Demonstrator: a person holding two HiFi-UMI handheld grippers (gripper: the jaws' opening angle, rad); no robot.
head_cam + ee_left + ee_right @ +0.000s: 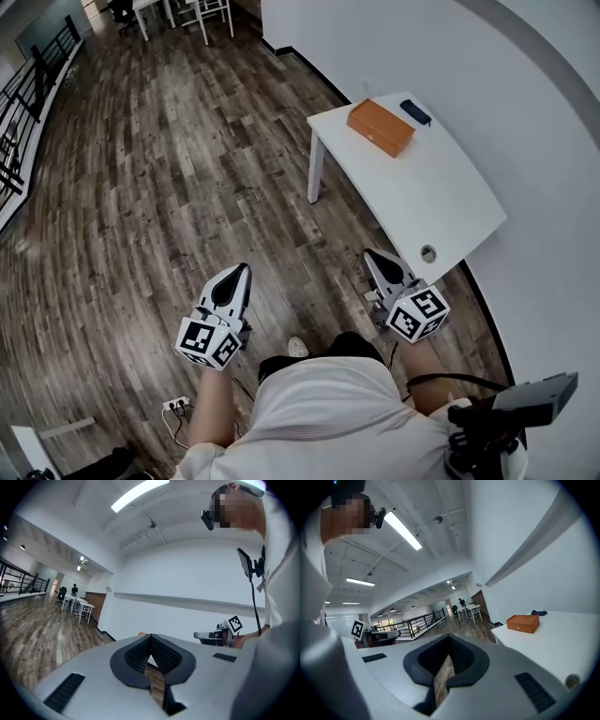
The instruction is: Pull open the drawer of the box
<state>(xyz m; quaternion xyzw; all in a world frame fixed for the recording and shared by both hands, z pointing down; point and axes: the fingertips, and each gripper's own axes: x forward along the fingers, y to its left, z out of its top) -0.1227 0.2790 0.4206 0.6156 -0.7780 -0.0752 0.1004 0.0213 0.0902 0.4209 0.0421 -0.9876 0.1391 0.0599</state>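
The white tabletop [441, 197] runs along the curved wall at the right of the scene, and the task's thing, a flat orange box [382, 127], sits at its far end near the left edge, well apart from both grippers. It looks small, rigid and light. On so smooth a top it would probably slide toward the puller instead of giving up its drawer, so I judge that one gripper should steady the body from above or behind while the other draws. In the right gripper view the box [523, 623] shows a pale spot low on the face turned toward the camera. This may be the drawer's pull and would be the place to pinch, but it is too small to be sure.

The left hand-held gripper [243, 269] and the right hand-held gripper [372, 255] are both over the wood floor, close to the person and short of the tabletop's near end. Each has its jaws pressed together to a point, with nothing between them.

A small dark item [414, 112] lies just beyond the box, near the wall, and I cannot tell what it is. A round cable port [428, 253] is set into the near end of the top.

The line of the drawer front, which side it slides out of, and any seam between drawer and shell cannot be made out. From the left gripper view only a sliver of orange shows past the gripper body.
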